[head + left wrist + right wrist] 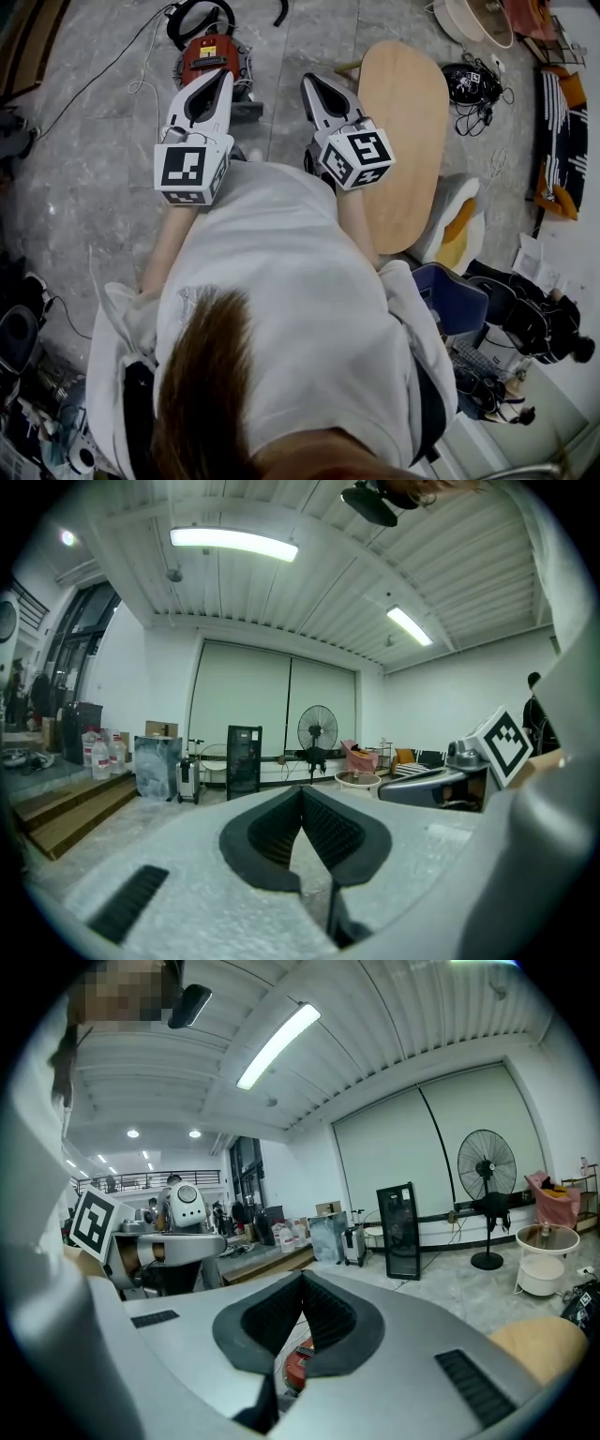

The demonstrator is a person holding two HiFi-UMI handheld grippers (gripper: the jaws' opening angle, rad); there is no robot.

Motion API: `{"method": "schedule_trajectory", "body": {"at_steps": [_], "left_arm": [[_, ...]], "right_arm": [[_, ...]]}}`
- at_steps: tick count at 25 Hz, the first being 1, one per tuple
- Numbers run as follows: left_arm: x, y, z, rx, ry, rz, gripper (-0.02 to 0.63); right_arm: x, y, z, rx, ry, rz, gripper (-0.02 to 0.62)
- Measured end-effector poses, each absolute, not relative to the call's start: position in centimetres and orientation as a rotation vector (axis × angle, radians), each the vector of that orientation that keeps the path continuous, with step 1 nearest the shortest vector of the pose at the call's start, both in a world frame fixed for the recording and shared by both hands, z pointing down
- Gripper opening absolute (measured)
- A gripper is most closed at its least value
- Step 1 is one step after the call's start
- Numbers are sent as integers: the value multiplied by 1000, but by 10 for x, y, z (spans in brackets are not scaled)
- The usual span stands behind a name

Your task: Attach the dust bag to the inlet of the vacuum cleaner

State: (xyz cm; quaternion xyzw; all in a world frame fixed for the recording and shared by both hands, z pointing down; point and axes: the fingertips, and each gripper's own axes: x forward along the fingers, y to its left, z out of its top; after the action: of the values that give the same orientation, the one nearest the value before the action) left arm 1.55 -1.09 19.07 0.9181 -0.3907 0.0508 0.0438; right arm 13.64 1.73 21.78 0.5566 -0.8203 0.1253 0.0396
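Observation:
The red vacuum cleaner [214,58] stands on the grey floor ahead of me, its black hose [199,14] curled behind it. My left gripper [221,75] hangs just above and in front of it, shut, with nothing between its jaws. My right gripper [311,81] is held level beside it to the right, also shut and empty. In the left gripper view the left gripper [301,791] points out across the room. A sliver of the red vacuum cleaner [298,1365] shows below the right gripper [302,1279]. No dust bag shows in any view.
An oval wooden table [405,131] lies right of the grippers, with a yellow and white seat [459,230] and a blue chair [450,298] nearer me. A white cable [141,66] trails left of the vacuum. Farther off stand a fan [317,731], a black cabinet [244,754] and wooden steps [66,813].

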Motion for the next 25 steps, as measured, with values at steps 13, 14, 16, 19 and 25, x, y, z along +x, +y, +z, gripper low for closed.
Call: {"method": "schedule_trajectory", "body": {"at_steps": [13, 14, 16, 19, 25], "left_arm": [[15, -9, 193, 2803, -1194, 162, 17], [15, -9, 193, 2804, -1193, 163, 17], [16, -7, 193, 2807, -1191, 162, 17], [18, -6, 192, 2814, -1183, 160, 17], [18, -7, 195, 2819, -1175, 160, 17]], "right_arm": [[140, 19, 223, 1705, -2493, 400, 2], [140, 20, 224, 1705, -2492, 400, 2], [141, 22, 224, 1702, -2493, 398, 2], [140, 24, 224, 1694, -2494, 393, 2], [136, 24, 228, 1675, -2497, 385, 2]]}}
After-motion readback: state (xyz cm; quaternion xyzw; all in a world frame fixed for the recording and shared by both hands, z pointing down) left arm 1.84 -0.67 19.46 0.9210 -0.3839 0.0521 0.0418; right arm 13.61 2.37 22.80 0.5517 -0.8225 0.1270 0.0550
